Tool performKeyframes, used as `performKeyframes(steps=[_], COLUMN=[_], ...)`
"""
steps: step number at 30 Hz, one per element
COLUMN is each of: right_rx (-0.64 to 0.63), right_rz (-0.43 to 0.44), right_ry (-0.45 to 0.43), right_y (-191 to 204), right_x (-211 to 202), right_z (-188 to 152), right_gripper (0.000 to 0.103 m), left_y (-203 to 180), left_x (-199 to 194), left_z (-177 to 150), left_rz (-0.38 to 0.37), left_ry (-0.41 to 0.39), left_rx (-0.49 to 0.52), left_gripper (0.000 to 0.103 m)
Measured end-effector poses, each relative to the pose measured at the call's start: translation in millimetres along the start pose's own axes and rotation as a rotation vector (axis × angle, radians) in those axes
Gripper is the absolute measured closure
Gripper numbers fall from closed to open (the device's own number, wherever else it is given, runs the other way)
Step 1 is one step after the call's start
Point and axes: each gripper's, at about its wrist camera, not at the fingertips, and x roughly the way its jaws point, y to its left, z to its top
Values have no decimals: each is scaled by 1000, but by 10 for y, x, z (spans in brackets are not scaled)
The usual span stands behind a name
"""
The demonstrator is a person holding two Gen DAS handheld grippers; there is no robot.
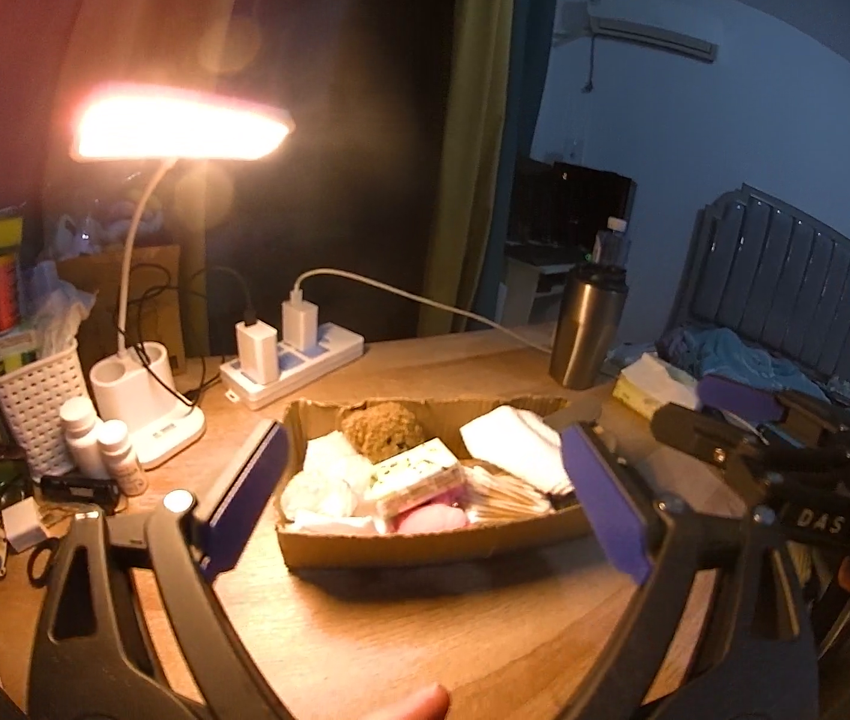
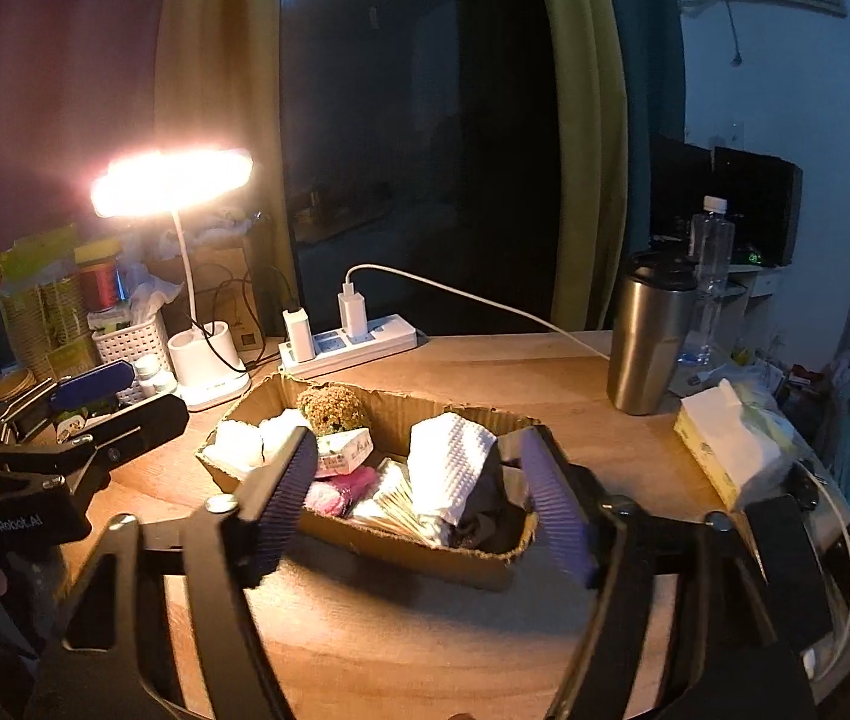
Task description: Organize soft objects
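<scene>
Both views show us empty-handed. From the left wrist, our left gripper stands spread with nothing between its pads, above the cardboard box of soft things on the desk. From the right wrist, our right gripper is likewise apart; we judge the box filled, and next we need a fresh item, perhaps the tissue pack.

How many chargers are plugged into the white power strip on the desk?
2. On the power strip, one charger sits near its left end with a dark cable; the other charger stands just right of it, with a white cable running right. None seems hidden.
</scene>
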Motion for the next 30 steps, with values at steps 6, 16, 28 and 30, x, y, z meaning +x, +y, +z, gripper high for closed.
performKeyframes(steps=[6,16,28,30], right_rx=[-1,13,20,29], right_rz=[-33,-40,-70,-77], right_ry=[-28,-70,-195,-220], right_y=[12,25,3,-18], right_x=[-246,-627,-1089,-1169], right_z=[-59,-153,-126,-96], right_gripper=[20,19,19,19], left_y=[-52,-243,-399,-438], left_x=[-231,-730,-1144,-1185], left_z=[-16,-42,-43,-8], left_rz=[17,-9,17,24], left_ry=[-28,-87,-175,-194], left_rx=[3,12,27,44], left_gripper=[1,1,1,1])
